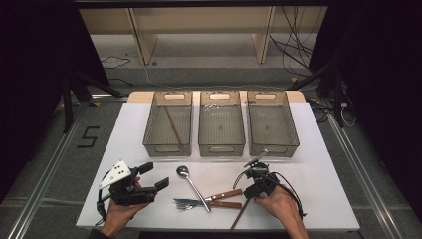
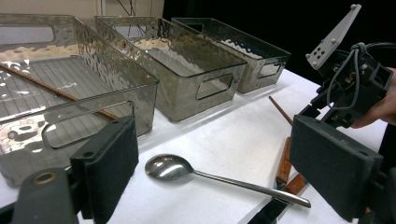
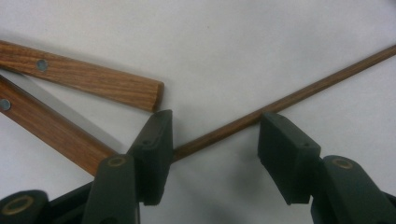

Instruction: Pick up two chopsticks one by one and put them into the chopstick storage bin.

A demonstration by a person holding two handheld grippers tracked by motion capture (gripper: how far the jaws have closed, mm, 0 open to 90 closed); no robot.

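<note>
My right gripper (image 1: pixel 252 190) points down at the table, open, its jaws standing on either side of a thin brown chopstick (image 3: pixel 299 95) without touching it. That chopstick (image 1: pixel 239 215) runs toward the table's front edge. Just left of it lie two wooden-handled utensils (image 1: pixel 226 199), one of them a fork, with the handle ends (image 3: pixel 116 88) close to the left jaw. A steel spoon (image 1: pixel 191 185) lies left of them. My left gripper (image 1: pixel 155 176) hovers wide open at the front left, facing the spoon (image 2: pixel 168 167). A second chopstick (image 1: pixel 173 127) rests in the left bin (image 1: pixel 166 148).
Three clear grey bins stand in a row at the back of the white table (image 1: pixel 323 189): the left one, a middle bin (image 1: pixel 221 148) and a right bin (image 1: pixel 273 148). The latter two look empty. Cables and a wooden frame lie beyond the table.
</note>
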